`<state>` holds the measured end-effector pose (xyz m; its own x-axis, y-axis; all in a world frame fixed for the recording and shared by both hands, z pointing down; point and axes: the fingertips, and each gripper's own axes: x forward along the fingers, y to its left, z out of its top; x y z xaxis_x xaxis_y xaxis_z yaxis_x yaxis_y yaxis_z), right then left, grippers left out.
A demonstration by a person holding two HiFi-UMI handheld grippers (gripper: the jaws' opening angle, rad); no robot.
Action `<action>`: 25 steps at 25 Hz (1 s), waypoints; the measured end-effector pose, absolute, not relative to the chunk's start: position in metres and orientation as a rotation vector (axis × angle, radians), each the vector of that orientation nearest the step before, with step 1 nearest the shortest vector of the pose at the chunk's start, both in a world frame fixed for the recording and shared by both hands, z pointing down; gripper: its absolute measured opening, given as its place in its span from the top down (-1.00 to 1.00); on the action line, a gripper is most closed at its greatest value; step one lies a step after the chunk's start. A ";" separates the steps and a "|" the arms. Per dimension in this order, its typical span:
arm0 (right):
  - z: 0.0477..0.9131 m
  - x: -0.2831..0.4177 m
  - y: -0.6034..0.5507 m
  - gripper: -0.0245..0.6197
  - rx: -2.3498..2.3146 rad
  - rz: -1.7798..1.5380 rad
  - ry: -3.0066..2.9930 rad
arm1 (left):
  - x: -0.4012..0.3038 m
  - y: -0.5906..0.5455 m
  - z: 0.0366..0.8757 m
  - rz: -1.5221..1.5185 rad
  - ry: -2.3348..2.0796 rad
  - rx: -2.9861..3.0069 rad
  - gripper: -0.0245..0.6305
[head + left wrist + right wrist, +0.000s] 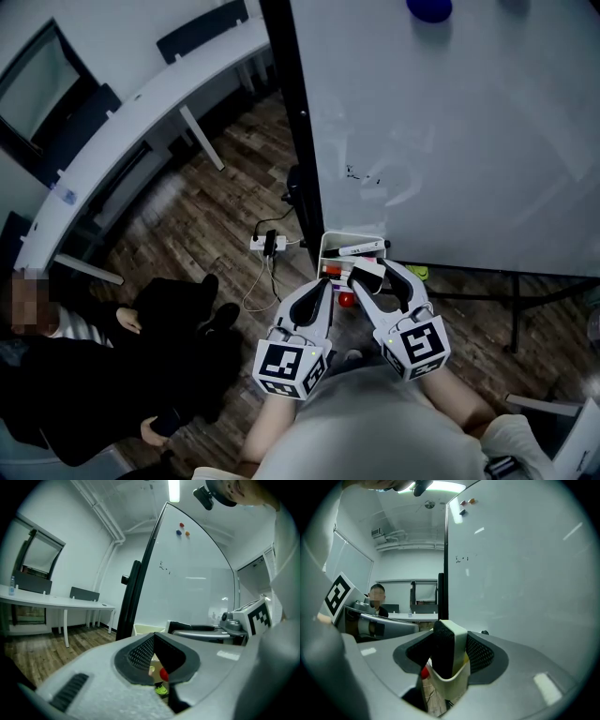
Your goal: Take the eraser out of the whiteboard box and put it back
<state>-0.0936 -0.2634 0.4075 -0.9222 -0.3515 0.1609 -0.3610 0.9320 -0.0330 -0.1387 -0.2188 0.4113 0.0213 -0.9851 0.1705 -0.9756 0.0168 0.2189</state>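
Logged white plastic block eraser (449, 653) with black felt face, upright, pinched between pads of right gripper (370, 272), at 5 o'clock edge of small white open-topped whiteboard box (328, 246) in head view. Logged left gripper (323, 287) at 8 o'clock of right, tips together, empty.

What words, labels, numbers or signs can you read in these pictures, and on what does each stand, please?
No legible text anywhere.
Whiteboard: small dark scribbles, too small to read.
Left gripper and right gripper: cubes bear black-and-white square markers, patterns, not letters.
Marker pen in the whiteboard box: print too small to read.
Eraser between the right gripper's jaws: no print visible.
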 end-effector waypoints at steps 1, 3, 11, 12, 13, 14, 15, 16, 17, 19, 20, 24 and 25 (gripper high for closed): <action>0.408 -0.093 -0.263 0.27 0.547 0.102 -2.936 | -0.138 -0.218 0.411 -0.050 -2.021 2.026 0.91; 0.410 -0.091 -0.263 0.26 0.554 0.111 -2.933 | -0.138 -0.216 0.411 -0.050 -2.019 2.026 0.91; 0.404 -0.084 -0.260 0.21 0.602 0.088 -2.927 | -0.133 -0.207 0.411 -0.055 -2.015 2.029 0.91; 0.402 -0.083 -0.260 0.21 0.607 0.084 -2.930 | -0.132 -0.206 0.410 -0.055 -2.014 2.032 0.91; 0.400 -0.082 -0.259 0.21 0.613 0.079 -2.933 | -0.131 -0.205 0.410 -0.055 -2.013 2.035 0.91; 0.398 -0.080 -0.259 0.21 0.619 0.075 -2.935 | -0.130 -0.204 0.409 -0.055 -2.012 2.039 0.91; 0.397 -0.079 -0.258 0.21 0.624 0.072 -2.935 | -0.129 -0.203 0.408 -0.057 -2.011 2.041 0.91; 0.396 -0.077 -0.258 0.21 0.629 0.070 -2.936 | -0.128 -0.202 0.407 -0.058 -2.010 2.044 0.91; 0.395 -0.076 -0.257 0.21 0.635 0.068 -2.936 | -0.127 -0.202 0.406 -0.059 -2.009 2.046 0.91; 0.392 -0.073 -0.254 0.21 0.645 0.066 -2.940 | -0.125 -0.200 0.406 -0.059 -2.007 2.051 0.91; 0.391 -0.072 -0.253 0.22 0.648 0.067 -2.942 | -0.124 -0.198 0.405 -0.059 -2.005 2.053 0.91; 0.384 -0.068 -0.246 0.23 0.664 0.068 -2.957 | -0.121 -0.193 0.404 -0.055 -2.002 2.056 0.91; 0.384 -0.066 -0.244 0.23 0.667 0.069 -2.959 | -0.121 -0.192 0.405 -0.053 -2.001 2.058 0.91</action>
<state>-0.0665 -0.2443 0.3838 -0.8978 -0.4252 0.1151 -0.4301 0.9025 -0.0207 -0.1206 -0.1924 0.4046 0.0453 -0.9860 0.1606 -0.9761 -0.0095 0.2173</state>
